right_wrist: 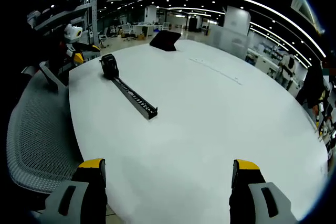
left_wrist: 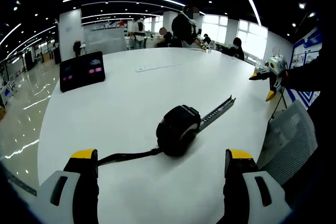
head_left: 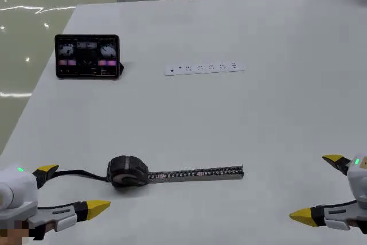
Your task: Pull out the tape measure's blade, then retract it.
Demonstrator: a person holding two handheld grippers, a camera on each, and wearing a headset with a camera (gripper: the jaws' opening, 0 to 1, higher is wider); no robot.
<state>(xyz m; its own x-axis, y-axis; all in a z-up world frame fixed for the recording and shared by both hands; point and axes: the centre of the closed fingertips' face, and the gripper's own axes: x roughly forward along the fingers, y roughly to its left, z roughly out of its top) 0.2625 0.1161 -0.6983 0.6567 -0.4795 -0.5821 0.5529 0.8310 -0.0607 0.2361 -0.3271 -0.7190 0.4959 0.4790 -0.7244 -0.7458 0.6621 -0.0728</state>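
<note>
A black tape measure [head_left: 127, 171] lies on the white table near the front edge, its blade [head_left: 198, 173] pulled out flat to the right. A black wrist strap [head_left: 74, 173] trails left from the case. My left gripper [head_left: 74, 189] stands open at the front left, a short way from the case, with nothing between its jaws. In the left gripper view the tape measure [left_wrist: 178, 128] sits just ahead of the open left gripper [left_wrist: 160, 162]. My right gripper [head_left: 320, 189] is open at the front right, well clear of the blade's tip [right_wrist: 148, 111]. The case [right_wrist: 109, 65] lies far left there.
A dark tablet [head_left: 87, 56] stands propped at the back left of the table. A white power strip [head_left: 205, 67] lies across the table's middle back. A grey mesh chair [right_wrist: 37, 129] sits beside the table's near edge. People stand beyond the far side.
</note>
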